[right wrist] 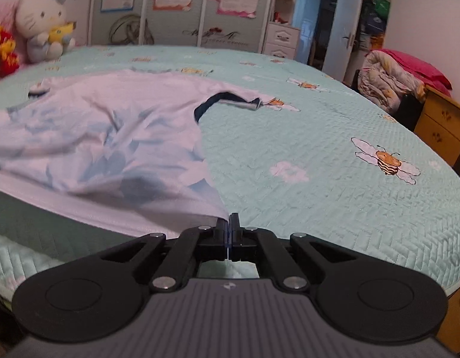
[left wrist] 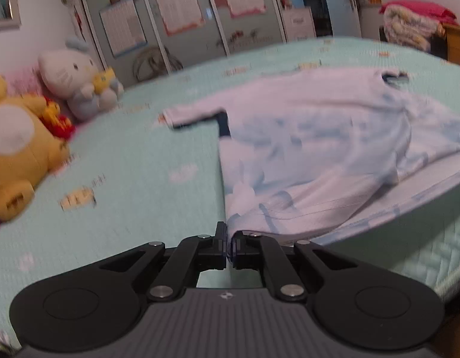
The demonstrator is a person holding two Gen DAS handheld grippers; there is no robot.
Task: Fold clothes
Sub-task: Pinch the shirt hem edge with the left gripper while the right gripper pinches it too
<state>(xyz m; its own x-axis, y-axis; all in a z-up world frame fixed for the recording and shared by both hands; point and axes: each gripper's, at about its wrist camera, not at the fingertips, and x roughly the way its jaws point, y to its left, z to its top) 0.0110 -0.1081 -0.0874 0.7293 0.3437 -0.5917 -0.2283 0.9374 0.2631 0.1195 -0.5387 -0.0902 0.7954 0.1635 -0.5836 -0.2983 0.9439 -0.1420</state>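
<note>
On the mint-green bed (right wrist: 319,179), a pale blue-and-white shirt (right wrist: 110,137) is lying spread, its near hem lifting at two corners. Left claw (left wrist: 229,238) is pinching the hem's left corner; right claw (right wrist: 229,232) is clenching its right corner. Plush toys (left wrist: 80,80) are sitting far left.

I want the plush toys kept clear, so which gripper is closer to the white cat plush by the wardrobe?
Left. The left gripper pinches the shirt's hem corner on the side facing the white cat plush. The right gripper pinches the opposite hem corner, farther away.
</note>
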